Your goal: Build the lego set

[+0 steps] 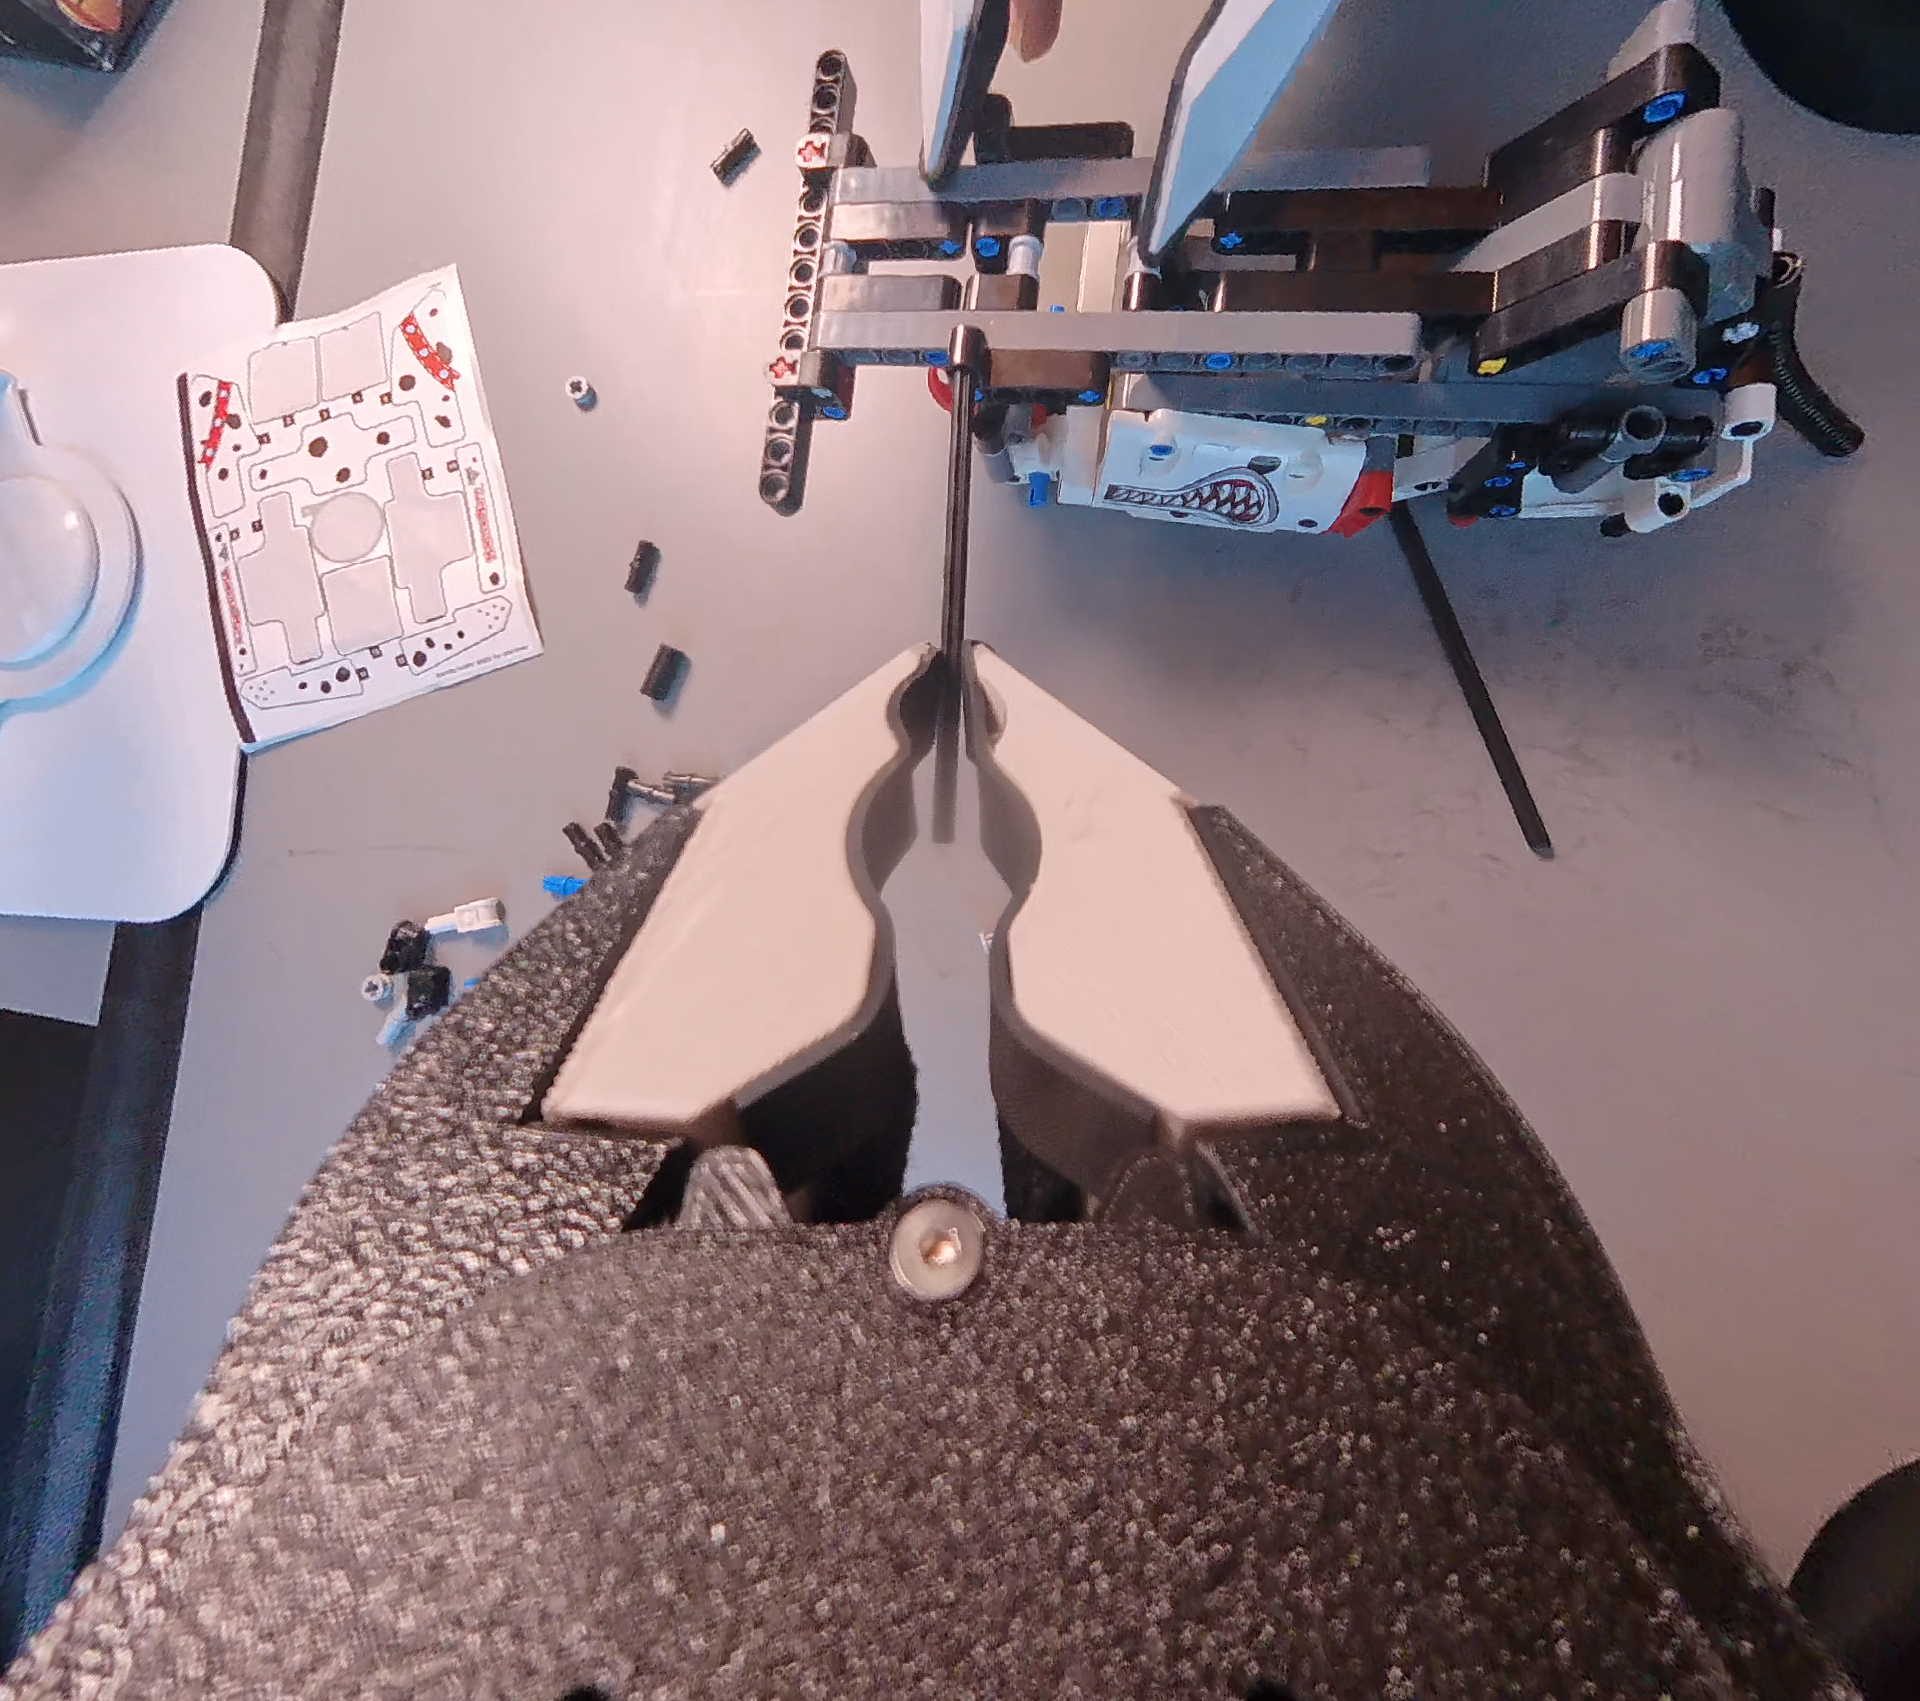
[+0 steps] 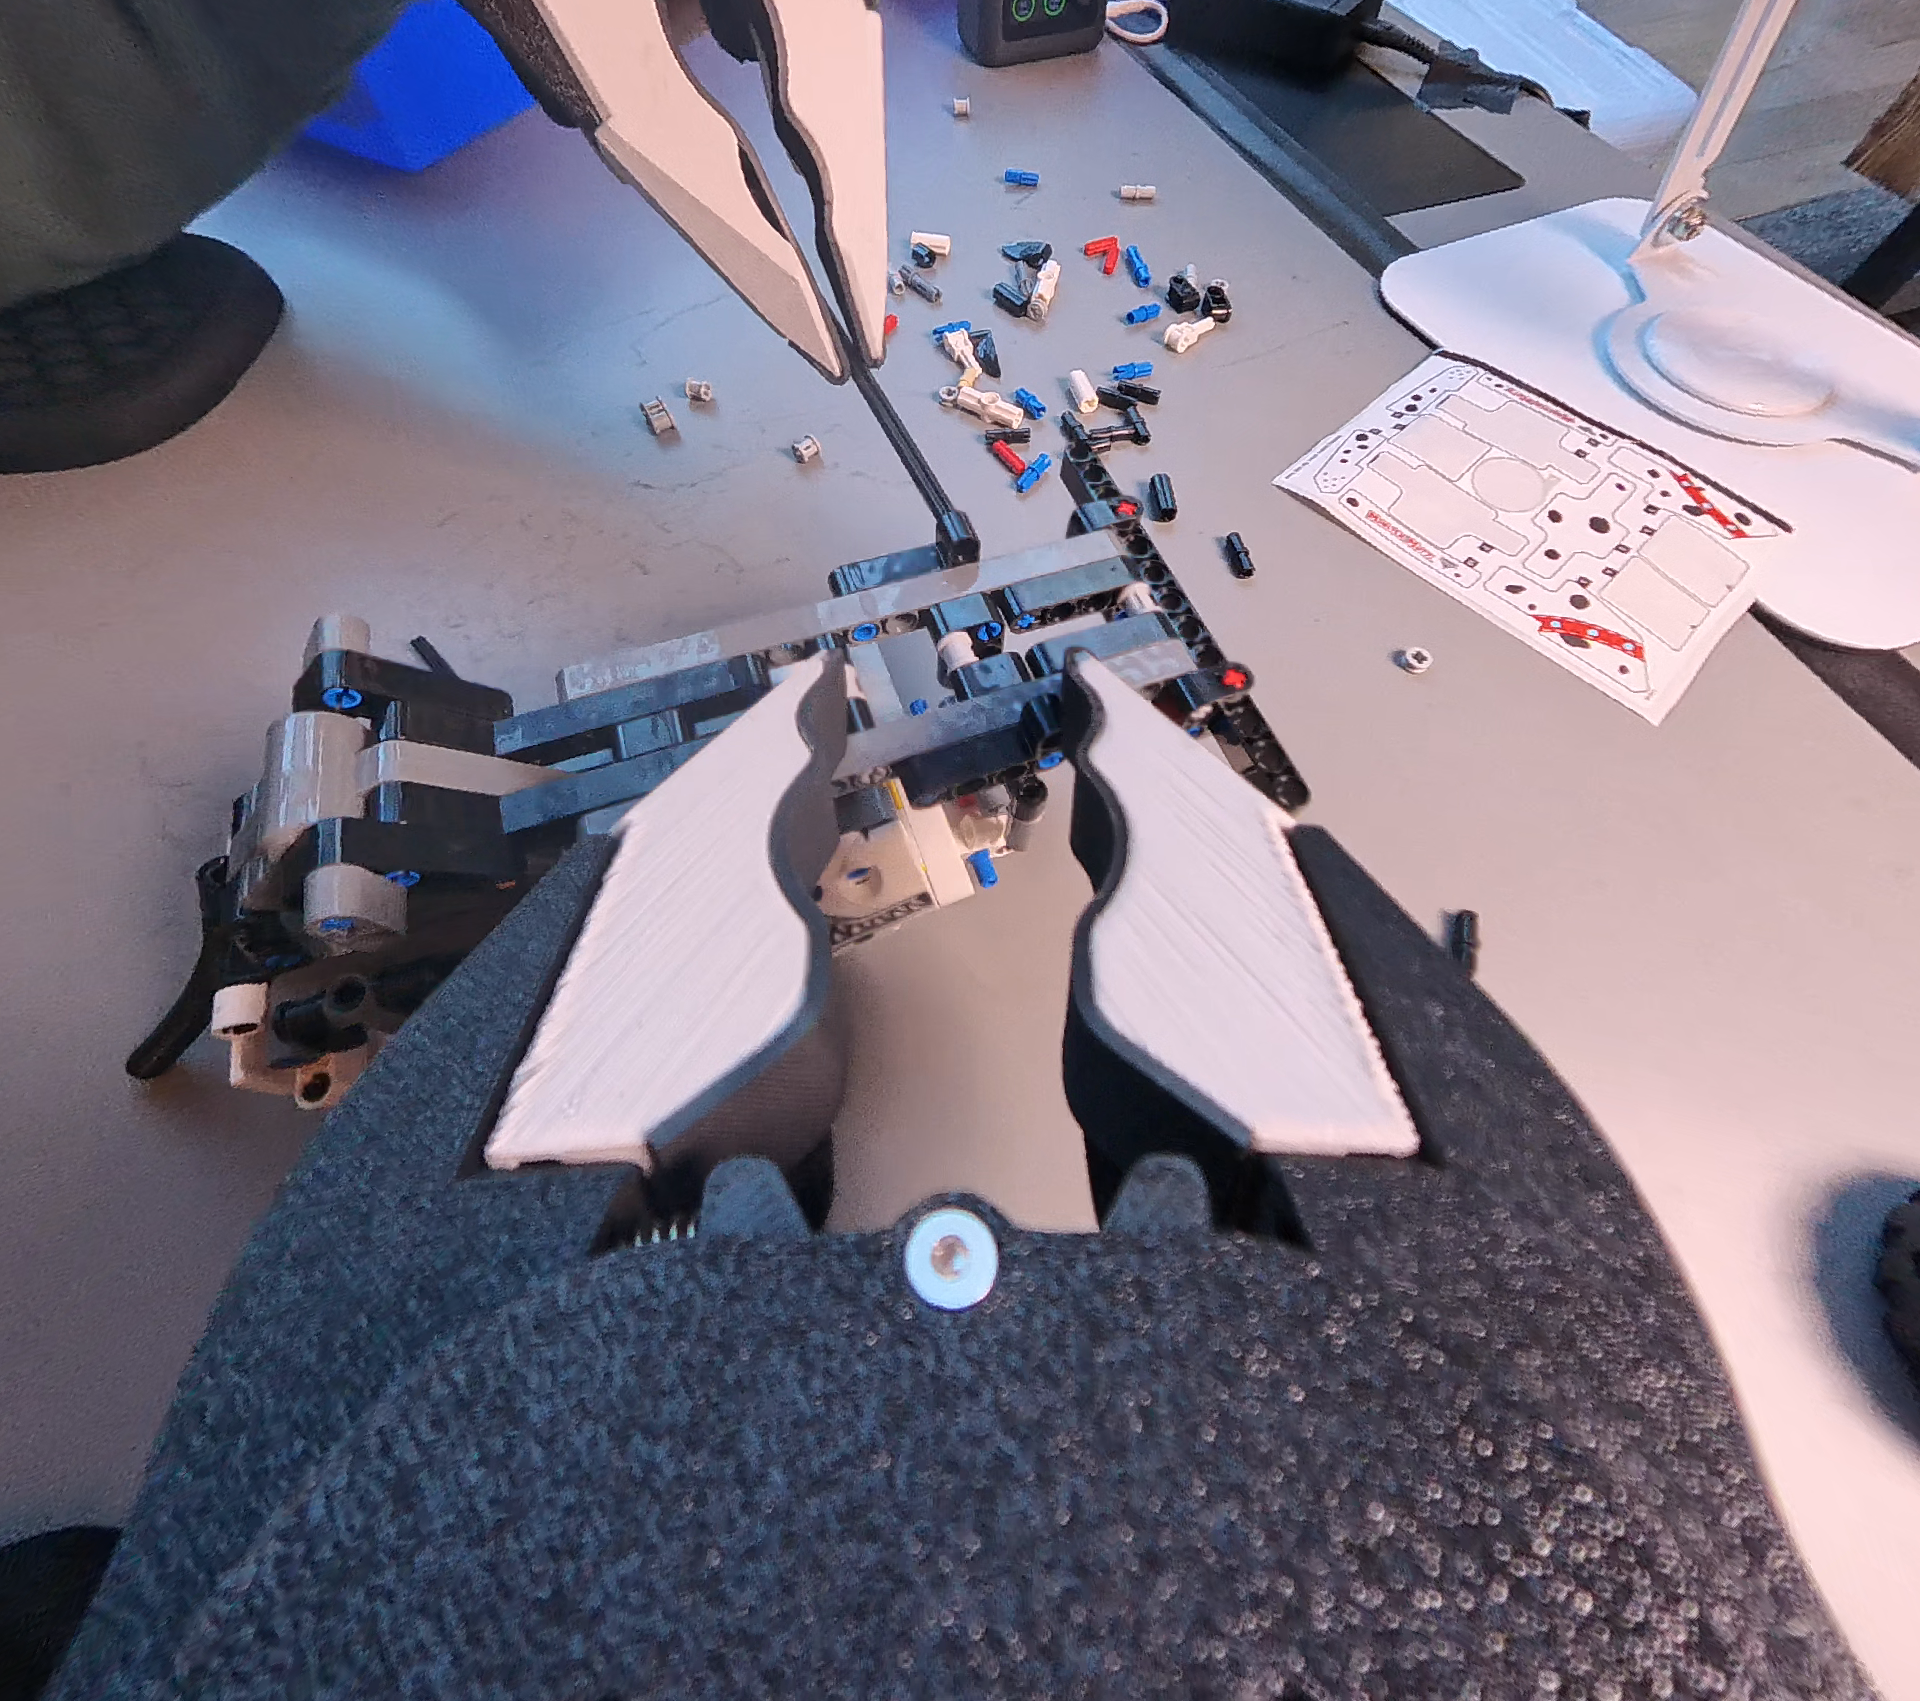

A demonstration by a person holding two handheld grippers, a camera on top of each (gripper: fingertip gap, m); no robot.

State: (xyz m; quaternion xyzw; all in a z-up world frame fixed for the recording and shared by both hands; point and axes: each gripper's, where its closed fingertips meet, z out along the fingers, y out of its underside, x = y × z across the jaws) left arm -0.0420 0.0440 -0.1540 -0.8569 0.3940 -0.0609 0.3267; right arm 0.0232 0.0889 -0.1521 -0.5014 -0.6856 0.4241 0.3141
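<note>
Pinching long thin black plastic axle (image 1: 957,508) in my left gripper (image 1: 948,664), jaws shut on rear end; tip at side hole of half-built black-grey lego truck chassis (image 1: 1247,321) mid-worktop. Axle's length points straight ahead. Right gripper (image 2: 951,685) wide, bracing frame.

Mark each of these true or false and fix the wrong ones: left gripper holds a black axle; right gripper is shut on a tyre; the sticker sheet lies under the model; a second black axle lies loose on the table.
1. The left gripper grips a thin black axle. True.
2. The right gripper is shut on a tyre. False: it is open, fingers straddling the model.
3. The sticker sheet lies under the model. False: it lies apart, beside it.
4. A second black axle lies loose on the table. True.
</note>
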